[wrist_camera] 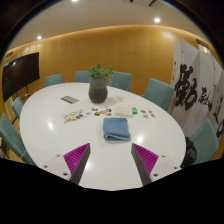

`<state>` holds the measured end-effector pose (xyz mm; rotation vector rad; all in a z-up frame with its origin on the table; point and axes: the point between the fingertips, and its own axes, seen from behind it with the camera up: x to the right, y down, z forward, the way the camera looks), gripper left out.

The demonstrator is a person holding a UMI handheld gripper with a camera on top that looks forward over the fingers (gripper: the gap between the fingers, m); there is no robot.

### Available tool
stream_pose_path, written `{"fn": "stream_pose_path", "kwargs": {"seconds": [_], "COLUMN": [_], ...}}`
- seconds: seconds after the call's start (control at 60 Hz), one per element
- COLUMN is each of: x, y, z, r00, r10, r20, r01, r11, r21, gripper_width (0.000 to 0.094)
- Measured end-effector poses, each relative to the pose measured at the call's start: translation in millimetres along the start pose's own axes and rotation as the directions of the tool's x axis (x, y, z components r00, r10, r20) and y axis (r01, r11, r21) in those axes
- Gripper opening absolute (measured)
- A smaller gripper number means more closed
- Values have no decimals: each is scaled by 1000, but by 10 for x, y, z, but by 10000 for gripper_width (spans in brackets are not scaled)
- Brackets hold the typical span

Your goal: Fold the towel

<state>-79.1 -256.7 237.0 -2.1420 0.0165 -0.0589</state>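
Note:
A blue towel [117, 129] lies folded in a small rectangle on the white oval table [45, 125], a little beyond my fingers and slightly right of the middle. My gripper [110, 156] is open and empty, held above the table's near part. Its two fingers [76, 158] with magenta pads stand wide apart, with bare tabletop between them.
A potted plant [98, 83] stands at the table's far middle. Small items [75, 115] lie scattered beyond the towel, and a dark flat object [69, 99] lies far left. Teal chairs [157, 93] ring the table. A banner with black calligraphy [193, 95] hangs at the right.

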Motion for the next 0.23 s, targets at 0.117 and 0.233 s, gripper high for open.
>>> {"fn": "stream_pose_path", "kwargs": {"seconds": [0.117, 0.233], "x": [-3, -6], "y": [150, 195], "z": [-342, -507], "r00": [1000, 999], "r10": [-10, -8], "r20": [-28, -39], "r01": [10, 8], "r11": [1000, 1000], "r21": [7, 14], "gripper_width": [863, 865]}}
